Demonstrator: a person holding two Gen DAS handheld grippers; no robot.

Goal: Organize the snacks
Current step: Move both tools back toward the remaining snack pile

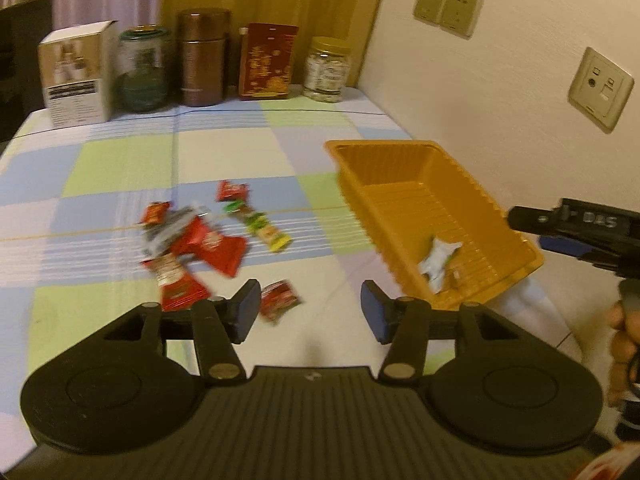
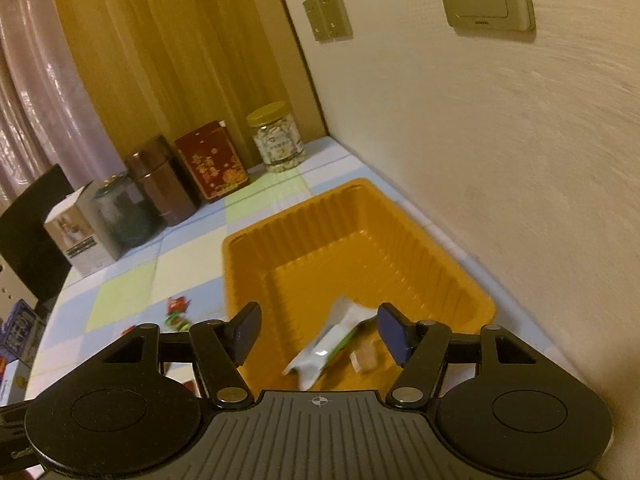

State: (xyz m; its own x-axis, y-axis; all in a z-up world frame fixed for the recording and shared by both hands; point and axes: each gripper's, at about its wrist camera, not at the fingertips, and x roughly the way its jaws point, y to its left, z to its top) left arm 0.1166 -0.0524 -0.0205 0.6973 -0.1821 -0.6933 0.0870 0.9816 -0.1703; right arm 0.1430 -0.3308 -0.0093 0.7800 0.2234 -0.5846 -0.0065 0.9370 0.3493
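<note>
The left gripper (image 1: 310, 308) is spread wide, holding nothing; a small red packet (image 1: 279, 300) lies just beside its left finger. Beyond lie scattered snacks (image 1: 192, 240). The right gripper (image 2: 318, 332) gapes above the orange tray (image 2: 248, 256), a white packet (image 2: 332, 344) between its fingers. Jars (image 1: 326, 68) line the far edge.

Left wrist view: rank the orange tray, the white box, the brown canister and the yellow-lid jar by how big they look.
1. orange tray, though it sits nearest
2. white box
3. brown canister, close to the box, so that order is unsure
4. yellow-lid jar
</note>
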